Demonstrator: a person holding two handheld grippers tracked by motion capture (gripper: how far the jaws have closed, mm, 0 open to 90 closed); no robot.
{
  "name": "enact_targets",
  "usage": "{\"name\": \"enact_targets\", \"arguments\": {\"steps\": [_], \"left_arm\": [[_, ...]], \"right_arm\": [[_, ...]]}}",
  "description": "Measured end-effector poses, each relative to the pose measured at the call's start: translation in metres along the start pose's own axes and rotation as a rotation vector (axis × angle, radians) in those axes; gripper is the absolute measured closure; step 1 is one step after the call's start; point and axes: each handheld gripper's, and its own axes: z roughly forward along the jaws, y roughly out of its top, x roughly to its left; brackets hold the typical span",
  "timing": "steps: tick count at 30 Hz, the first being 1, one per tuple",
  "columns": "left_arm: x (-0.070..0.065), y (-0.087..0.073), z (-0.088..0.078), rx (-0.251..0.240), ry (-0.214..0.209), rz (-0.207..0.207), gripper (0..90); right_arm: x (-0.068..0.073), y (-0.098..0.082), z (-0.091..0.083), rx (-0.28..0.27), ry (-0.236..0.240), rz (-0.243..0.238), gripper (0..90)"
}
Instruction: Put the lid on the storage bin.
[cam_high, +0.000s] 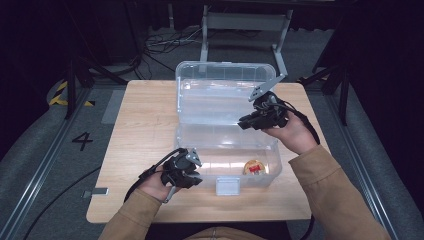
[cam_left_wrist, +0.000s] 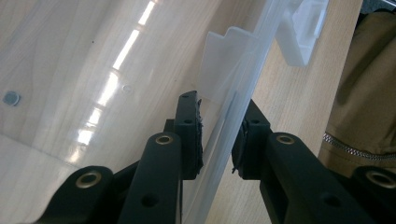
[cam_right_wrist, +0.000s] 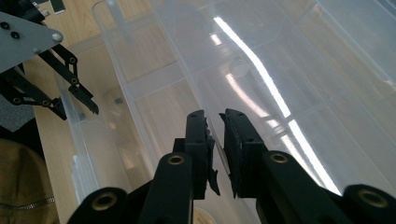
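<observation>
The left gripper (cam_left_wrist: 217, 140) has its jaws astride the front wall of the clear plastic box (cam_high: 200, 137), one pad inside the wall and one outside; they look pinched on it, near the front left corner. In the high view this gripper (cam_high: 192, 167) sits at the box's near left edge, just left of the white latch (cam_high: 227, 186) hanging from the front wall.

The right gripper (cam_right_wrist: 217, 140) has its jaws nearly pressed together on a thin clear edge, the rim of the raised lid (cam_high: 220, 97), with the plastic running between the two pads. From above, this gripper (cam_high: 247, 121) meets the lid's lower right part, its hand (cam_high: 295, 135) off the box's right end.

The box stands open in the middle of the wooden surface (cam_high: 145, 125), lid tilted up at the back. Inside the base, towards its front right, lies one small round thing, tan with a red spot (cam_high: 254, 167)
</observation>
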Motion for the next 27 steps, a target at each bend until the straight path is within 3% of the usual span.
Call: {"name": "enact_targets", "arguments": {"steps": [27], "left_arm": [[0.000, 0.000, 0.000, 0.003, -0.004, -0.007, 74.9]], "right_arm": [[0.019, -0.013, -0.003, -0.006, 0.009, -0.018, 80.9]]}}
